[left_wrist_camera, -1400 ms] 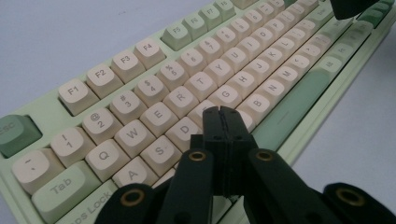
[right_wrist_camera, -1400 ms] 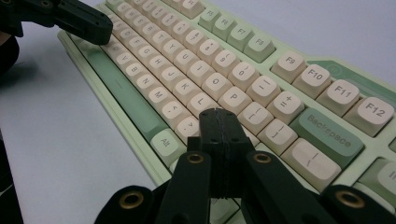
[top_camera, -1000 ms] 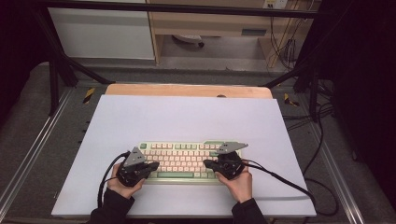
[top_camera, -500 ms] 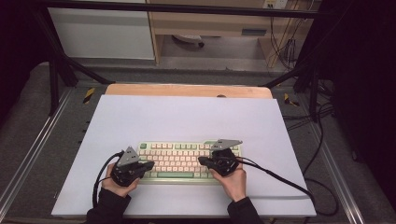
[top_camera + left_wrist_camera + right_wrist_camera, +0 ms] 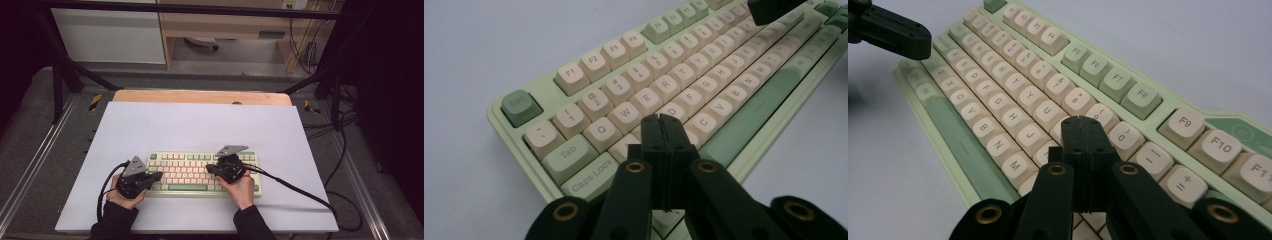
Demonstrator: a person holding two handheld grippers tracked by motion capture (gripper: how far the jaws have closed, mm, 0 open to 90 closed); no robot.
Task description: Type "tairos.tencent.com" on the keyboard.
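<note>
Over the last second the left gripper [image 5: 156,176] has drawn back toward the person, its hand [image 5: 125,192] now off the keyboard's [image 5: 202,172] left end, while the right gripper [image 5: 210,168] has shifted left over the keys

Seen from above: a white desk [image 5: 200,125] with a wooden strip along its far edge. Near the near edge, a pale green keyboard [image 5: 200,172] with cream keys, lying lengthwise left to right. Over its left end, the left tongs [image 5: 154,177], gripped by the left hand [image 5: 125,192], tips pointing right onto the keys. Over its right half, the right tongs [image 5: 210,169], gripped by the right hand [image 5: 241,187], tips pointing left. Grey three-cornered plates on top of both. Black cables trailing, one looping off to the left, the other running right across the desk and over its edge. Dark sleeves at the bottom.
</note>
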